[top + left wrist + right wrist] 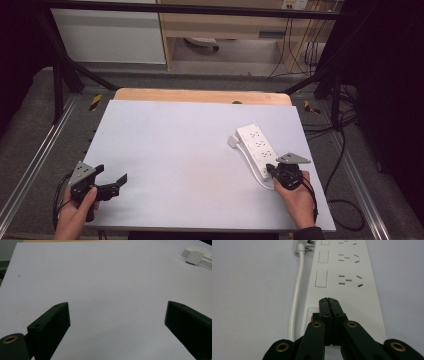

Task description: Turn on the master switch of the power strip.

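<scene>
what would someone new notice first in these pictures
The white plastic power strip lies on the right side of the pale grey table top, its white cable running alongside. The right gripper, jaws closed, sits over the strip's near end by a switch. The left gripper hovers wide open at the table's near left corner.

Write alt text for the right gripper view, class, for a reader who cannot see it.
The right gripper, its black jaws pressed together, sits over the near end of a white power strip on a pale table. The strip's white cord runs along its left side to a plug.
</scene>
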{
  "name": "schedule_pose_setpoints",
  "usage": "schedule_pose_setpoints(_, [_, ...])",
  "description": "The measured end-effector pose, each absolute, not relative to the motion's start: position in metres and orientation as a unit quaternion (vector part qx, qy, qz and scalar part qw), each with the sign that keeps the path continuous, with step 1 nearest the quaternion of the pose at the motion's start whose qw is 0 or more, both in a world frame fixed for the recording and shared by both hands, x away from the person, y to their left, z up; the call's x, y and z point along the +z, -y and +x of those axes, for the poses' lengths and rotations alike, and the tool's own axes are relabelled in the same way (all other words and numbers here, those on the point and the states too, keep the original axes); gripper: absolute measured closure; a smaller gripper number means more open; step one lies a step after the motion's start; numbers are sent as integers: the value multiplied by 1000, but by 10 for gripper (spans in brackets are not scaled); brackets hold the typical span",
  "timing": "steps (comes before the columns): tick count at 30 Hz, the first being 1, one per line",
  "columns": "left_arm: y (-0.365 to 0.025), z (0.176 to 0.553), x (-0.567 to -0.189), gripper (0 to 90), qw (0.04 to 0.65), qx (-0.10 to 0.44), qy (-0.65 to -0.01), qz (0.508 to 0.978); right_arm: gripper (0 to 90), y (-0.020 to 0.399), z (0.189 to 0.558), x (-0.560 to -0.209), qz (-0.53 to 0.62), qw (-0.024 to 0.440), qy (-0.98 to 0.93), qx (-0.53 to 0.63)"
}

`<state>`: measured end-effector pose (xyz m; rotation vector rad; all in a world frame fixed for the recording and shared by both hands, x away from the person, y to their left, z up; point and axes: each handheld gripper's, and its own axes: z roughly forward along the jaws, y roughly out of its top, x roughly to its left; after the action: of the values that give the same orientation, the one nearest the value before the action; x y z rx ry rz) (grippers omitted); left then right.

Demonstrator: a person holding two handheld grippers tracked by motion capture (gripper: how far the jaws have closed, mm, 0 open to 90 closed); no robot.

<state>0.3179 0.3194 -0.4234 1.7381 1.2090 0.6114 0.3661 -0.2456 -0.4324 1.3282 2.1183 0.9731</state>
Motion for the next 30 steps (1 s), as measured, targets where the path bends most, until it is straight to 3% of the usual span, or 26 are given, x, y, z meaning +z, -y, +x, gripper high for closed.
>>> schedule_pose_setpoints(30, [-320, 318, -423, 62, 452, 249, -490, 703, 900, 244, 365, -429, 466, 243, -764, 375])
